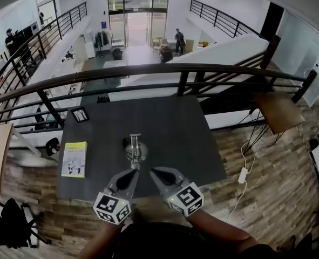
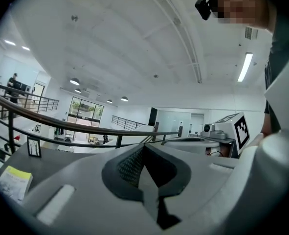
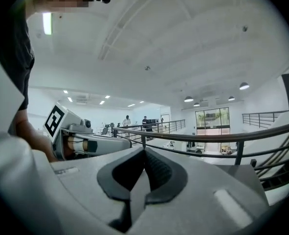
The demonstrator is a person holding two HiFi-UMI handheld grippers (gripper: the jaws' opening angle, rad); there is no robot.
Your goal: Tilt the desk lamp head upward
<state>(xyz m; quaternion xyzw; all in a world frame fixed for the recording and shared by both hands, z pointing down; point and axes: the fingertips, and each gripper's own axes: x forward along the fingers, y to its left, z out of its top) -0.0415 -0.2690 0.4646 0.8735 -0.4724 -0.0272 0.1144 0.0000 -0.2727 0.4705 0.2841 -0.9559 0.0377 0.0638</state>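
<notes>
**A:** Entry, widest first. What carries everything?

**B:** A dark square worktop [image 1: 191, 139] backed against a curved railing [image 1: 164, 68] that runs along its 12 o'clock edge. Plank floor [image 1: 267, 198] at 3 o'clock, with a small white power brick [image 1: 243, 174] and its cable lying on it.

**A:** Items on the worktop?

**B:** There are three. A yellow-and-white booklet [image 1: 74, 159] lies flat near the 9 o'clock edge. The desk lamp [image 1: 135, 149] stands near the 6 o'clock edge, left of centre. It is seen from straight above as a round metallic part with a short bar running toward 12 o'clock. The head's tilt is not readable from this angle. A small picture frame [image 1: 80, 114] stands at 10 o'clock from the lamp, near the far left corner.

**A:** Tools?

**B:** The left tool [image 1: 132, 174] is at 6 o'clock of the lamp, tip just beside it. I cannot tell whether it touches. Its own view shows the pads pressed together at the tips, clenched on nothing. The right tool [image 1: 155, 172] is at about 5 o'clock of the lamp, slightly apart from it. It is likewise clenched, pads meeting, empty.

**A:** Tools relative to each other?

**B:** Side by side, tips angled inward toward the lamp.
</notes>
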